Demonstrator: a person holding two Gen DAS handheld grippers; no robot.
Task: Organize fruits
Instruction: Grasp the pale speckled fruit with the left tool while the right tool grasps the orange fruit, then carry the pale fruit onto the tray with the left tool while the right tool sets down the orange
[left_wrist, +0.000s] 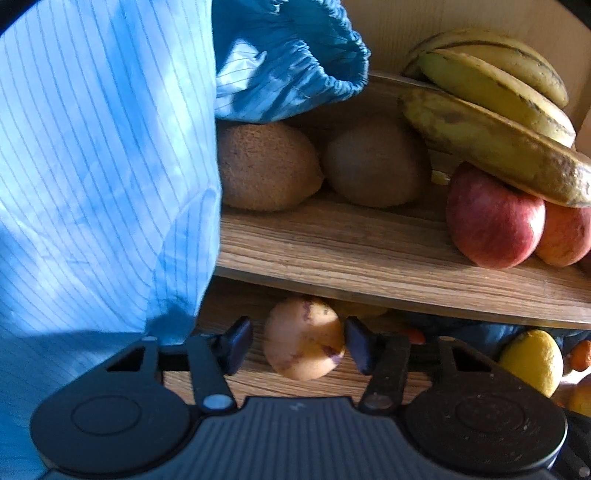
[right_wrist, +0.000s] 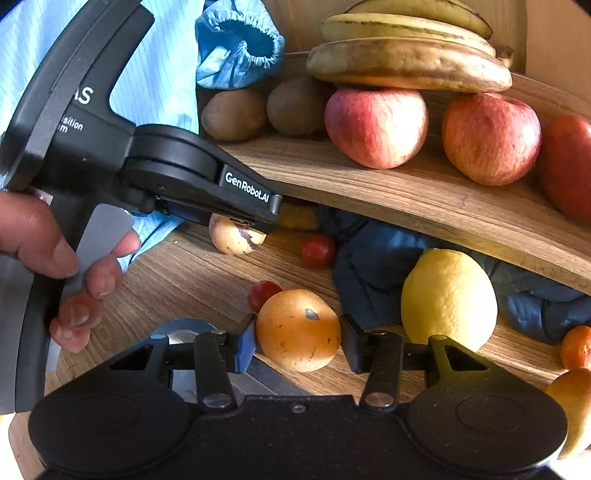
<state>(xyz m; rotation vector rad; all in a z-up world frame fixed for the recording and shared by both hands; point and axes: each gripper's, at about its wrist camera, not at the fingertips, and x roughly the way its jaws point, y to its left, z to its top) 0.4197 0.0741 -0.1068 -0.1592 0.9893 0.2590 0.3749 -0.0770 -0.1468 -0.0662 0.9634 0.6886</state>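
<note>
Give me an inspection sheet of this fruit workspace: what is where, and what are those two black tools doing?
Surface: wooden table with a wooden shelf above it.
Job's things: bananas, apples and kiwis on the shelf; lemon, orange, pale purple-blotched fruit and cherry tomatoes on the table.
Clutter: dark blue cloth under the shelf.
Grippers: left gripper jaws straddle the pale fruit, gap on one side; right gripper jaws flank the orange, contact unclear.
Cables: nothing seen.
Surroundings: blue striped sleeve; a hand holds the left gripper.
</note>
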